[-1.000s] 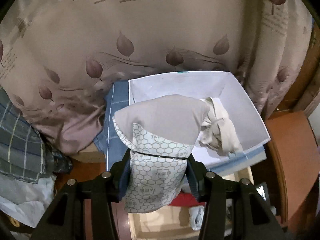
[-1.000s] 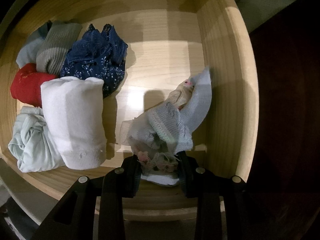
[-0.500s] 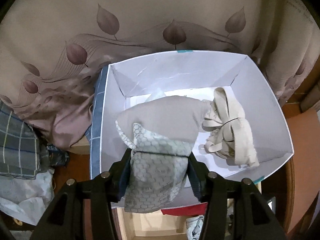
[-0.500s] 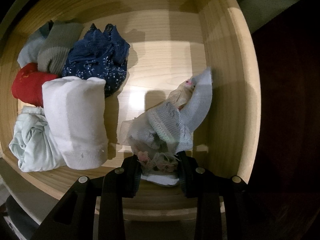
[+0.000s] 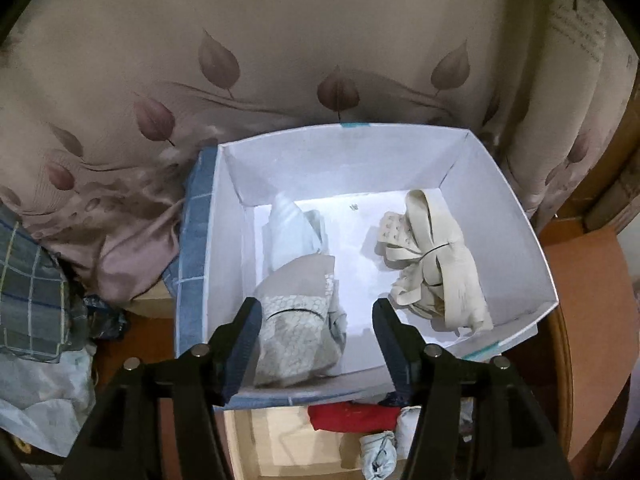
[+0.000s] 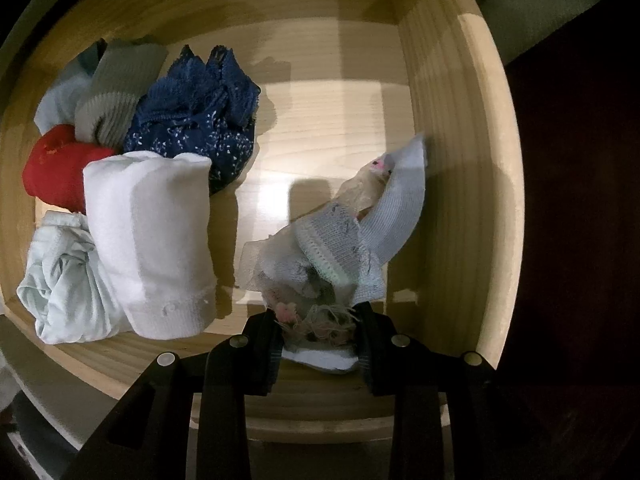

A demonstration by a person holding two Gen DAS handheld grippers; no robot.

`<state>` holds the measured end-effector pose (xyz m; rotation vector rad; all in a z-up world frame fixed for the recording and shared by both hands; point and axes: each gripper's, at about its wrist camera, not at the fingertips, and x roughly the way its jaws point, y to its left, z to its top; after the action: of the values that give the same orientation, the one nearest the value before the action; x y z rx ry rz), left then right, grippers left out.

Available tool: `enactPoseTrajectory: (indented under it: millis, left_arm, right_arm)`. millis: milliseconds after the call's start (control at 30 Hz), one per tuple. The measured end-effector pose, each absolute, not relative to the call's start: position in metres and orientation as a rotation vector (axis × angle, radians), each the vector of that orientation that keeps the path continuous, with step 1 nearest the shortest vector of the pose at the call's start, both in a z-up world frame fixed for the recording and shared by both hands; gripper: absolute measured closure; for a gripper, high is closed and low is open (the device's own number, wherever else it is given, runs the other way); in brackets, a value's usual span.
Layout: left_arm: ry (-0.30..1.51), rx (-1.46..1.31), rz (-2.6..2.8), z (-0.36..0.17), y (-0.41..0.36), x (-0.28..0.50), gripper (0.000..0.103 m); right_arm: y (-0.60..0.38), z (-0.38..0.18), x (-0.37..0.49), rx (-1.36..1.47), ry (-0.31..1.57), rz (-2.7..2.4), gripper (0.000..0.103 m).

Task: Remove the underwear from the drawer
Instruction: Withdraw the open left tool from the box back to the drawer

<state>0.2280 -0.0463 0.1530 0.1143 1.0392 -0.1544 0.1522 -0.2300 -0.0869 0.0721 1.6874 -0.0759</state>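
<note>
So your left claw (image 5: 316, 332) is spread wide over the white cardboard box (image 5: 516, 216), and the taupe underwear with the honeycomb-print panel (image 5: 298, 320) sits on the box floor right between the fingers, against the left one and not gripped. Ahead and to the right of that claw is a crumpled cream garment (image 5: 432, 268); straight ahead, a pale blue folded piece (image 5: 288, 224).

Your right claw (image 6: 318, 340) is clamped on a light blue knit-and-lace bundle (image 6: 348, 248) down in the pale wooden drawer (image 6: 448, 128), near its right wall. Left of that claw: a white folded piece (image 6: 148, 240), a navy lace one (image 6: 200, 112), a red one (image 6: 56, 168), a mint one (image 6: 64, 280).

What I'd watch: that bundle looks like several loose bits pinched together, so part could slide out when you lift. The dangling tail might also drag on the drawer wall. And the left finger touching the taupe fabric could snag it and pull it back out of the box.
</note>
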Motion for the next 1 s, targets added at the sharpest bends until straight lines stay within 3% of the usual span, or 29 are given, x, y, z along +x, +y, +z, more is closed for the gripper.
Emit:
enactPoseTrajectory:
  millis: [400, 800, 1000]
  left_arm:
    - [0.974, 0.162, -0.117, 0.146, -0.019, 0.146, 0.044]
    - [1.058, 0.153, 0.007, 0.029, -0.005, 0.082, 0.044]
    - [1.087, 0.181, 0.021, -0.002, -0.008, 0.073, 0.044]
  right_arm:
    - [-0.21, -0.077, 0.151, -0.014, 1.632, -0.118, 0.076]
    - [-0.199, -0.064, 0.132, -0.058, 1.569, -0.138, 0.076]
    - [-0.189, -0.06, 0.121, -0.046, 1.554, -0.146, 0.076]
